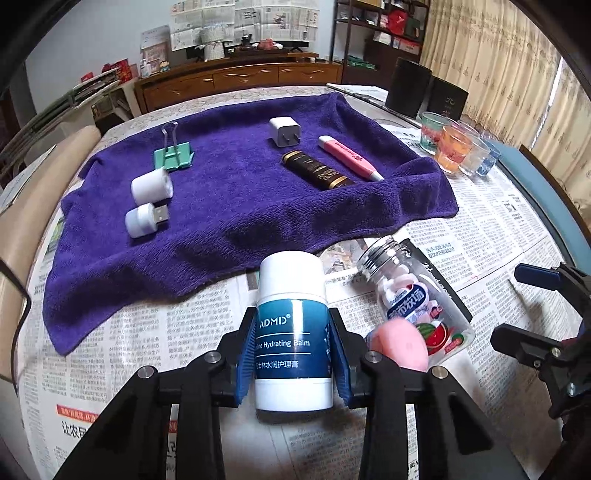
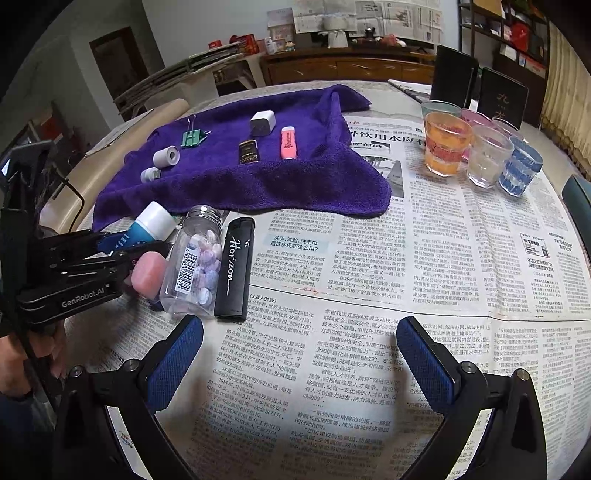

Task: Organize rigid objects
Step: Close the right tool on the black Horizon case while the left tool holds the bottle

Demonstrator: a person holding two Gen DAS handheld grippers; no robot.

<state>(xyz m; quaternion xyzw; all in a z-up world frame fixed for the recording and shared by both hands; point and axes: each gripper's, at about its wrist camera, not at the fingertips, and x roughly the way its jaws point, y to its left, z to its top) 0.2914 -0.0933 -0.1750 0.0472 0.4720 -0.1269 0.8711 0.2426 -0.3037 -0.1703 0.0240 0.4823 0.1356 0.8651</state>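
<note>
A long wooden sideboard (image 1: 240, 79) stands against the pale wall; right of it a dark shelf unit (image 1: 380, 33), then cream curtains (image 1: 498, 55)

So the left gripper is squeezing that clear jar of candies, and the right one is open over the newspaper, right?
Not quite. The left gripper is closed on the blue-and-white balm tube, not the candy jar, which lies free on the newspaper beside it; the left wrist view shows this. The right gripper is indeed open over the newspaper.

Purple towel (image 1: 236, 206), white-capped teal balm stick (image 1: 293, 332), black lighter (image 2: 235, 267), pink highlighter (image 2: 287, 142).
</note>
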